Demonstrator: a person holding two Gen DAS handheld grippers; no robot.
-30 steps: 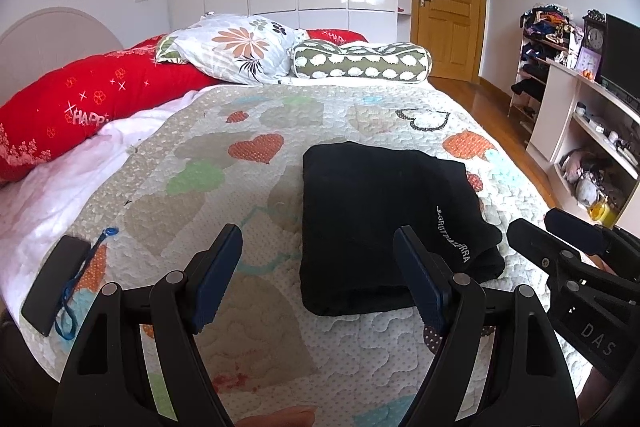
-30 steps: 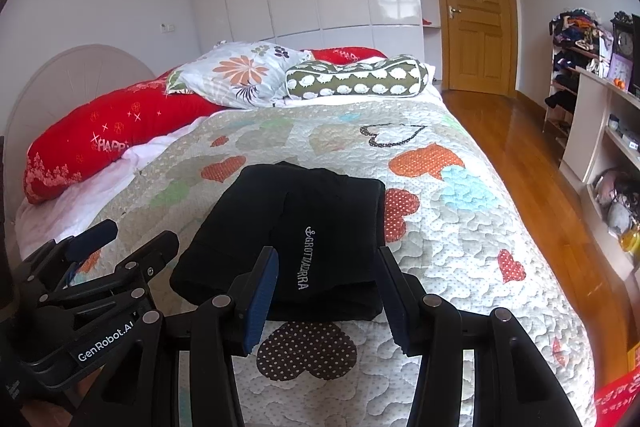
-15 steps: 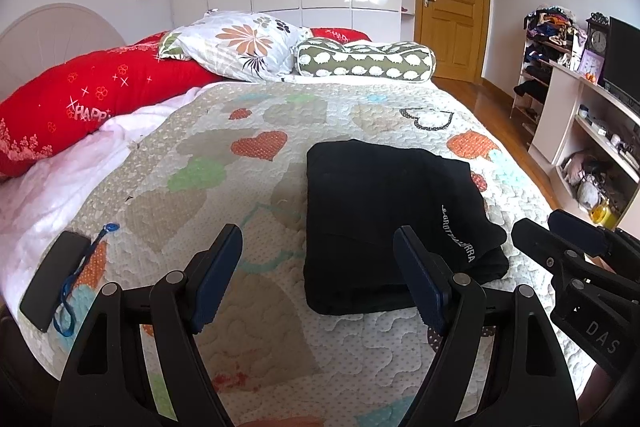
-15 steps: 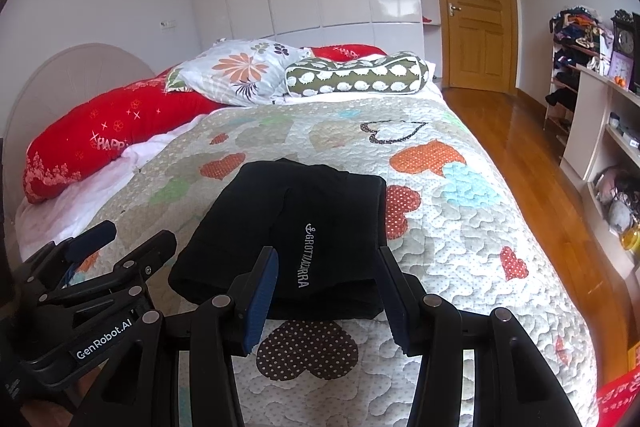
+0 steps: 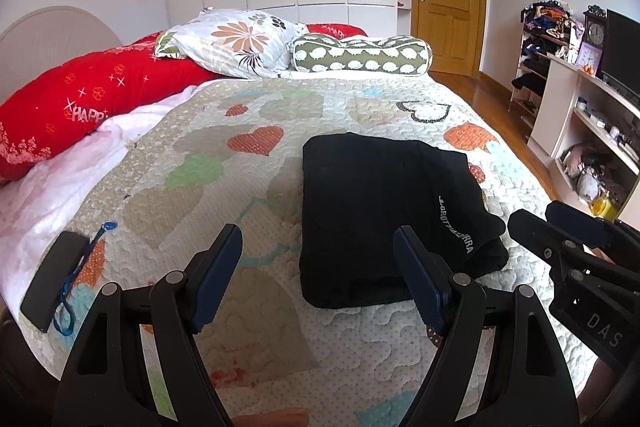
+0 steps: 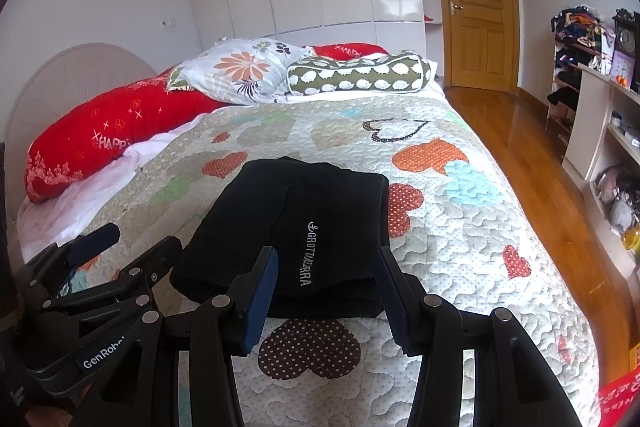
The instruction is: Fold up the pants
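Note:
The black pants (image 5: pixel 372 211) lie folded in a flat rectangle on the heart-patterned quilt (image 5: pixel 224 195), white lettering on the right side. They also show in the right wrist view (image 6: pixel 304 227). My left gripper (image 5: pixel 320 267) is open and empty, held above the quilt near the pants' front left edge. My right gripper (image 6: pixel 326 283) is open and empty, just in front of the pants' near edge. Each gripper shows at the side of the other's view.
A black phone with a blue strap (image 5: pixel 52 279) lies at the quilt's left edge. Red, floral and green pillows (image 5: pixel 248 43) line the headboard end. Shelves and a desk (image 5: pixel 592 131) stand on the right, with wooden floor (image 6: pixel 532 147) beside the bed.
Both grippers have drawn back and risen slightly from the pants. The pants have not moved. Both grippers stay open.

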